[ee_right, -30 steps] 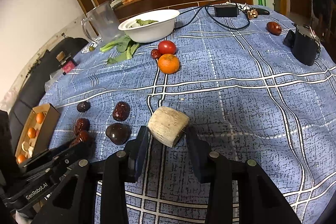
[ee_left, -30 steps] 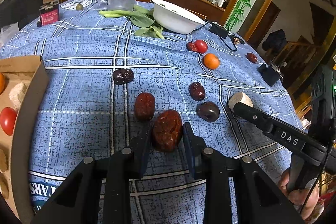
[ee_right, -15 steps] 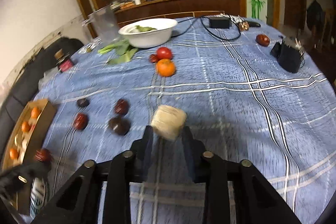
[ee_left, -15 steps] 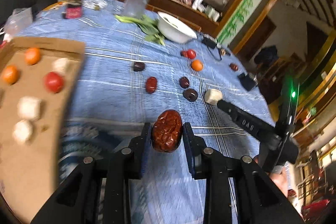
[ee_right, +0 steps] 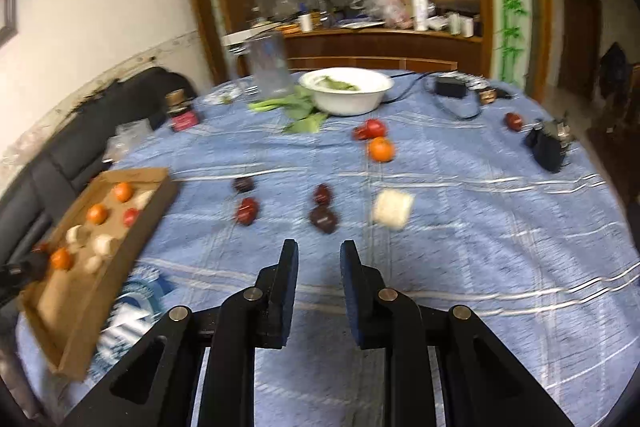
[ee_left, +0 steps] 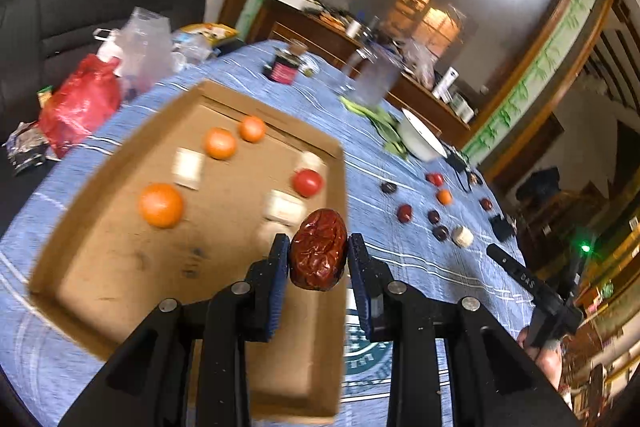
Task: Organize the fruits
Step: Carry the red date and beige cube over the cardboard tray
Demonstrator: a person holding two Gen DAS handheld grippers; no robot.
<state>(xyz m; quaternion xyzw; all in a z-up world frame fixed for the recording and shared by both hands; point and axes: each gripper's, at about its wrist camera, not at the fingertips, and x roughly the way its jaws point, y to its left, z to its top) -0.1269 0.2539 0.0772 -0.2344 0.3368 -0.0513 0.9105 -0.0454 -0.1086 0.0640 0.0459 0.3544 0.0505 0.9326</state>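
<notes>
My left gripper [ee_left: 318, 253] is shut on a wrinkled red date [ee_left: 319, 249] and holds it above the right edge of the cardboard box [ee_left: 120, 155]. The box holds oranges [ee_left: 161, 205], a tomato [ee_left: 307, 182] and pale chunks [ee_left: 188, 169]. My right gripper [ee_right: 319, 255] is empty, its jaws a narrow gap apart, above the blue tablecloth [ee_right: 480, 227]. A pale chunk [ee_right: 392, 209] lies on the cloth ahead of it, with dark dates [ee_right: 323, 219], an orange [ee_right: 381, 149] and a tomato [ee_right: 374, 127] beyond. The box also shows in the right wrist view [ee_right: 156, 183].
A white bowl [ee_right: 346, 91] with greens, a glass pitcher [ee_right: 270, 67] and a small jar [ee_right: 182, 113] stand at the table's far side. A black charger [ee_right: 450, 87] with cable and a black object [ee_right: 548, 147] lie far right. Bags [ee_left: 80, 99] sit left of the box.
My left gripper lifted the red date off the cloth and carried it left over the box. My right gripper let go of the pale chunk and pulled back and up.
</notes>
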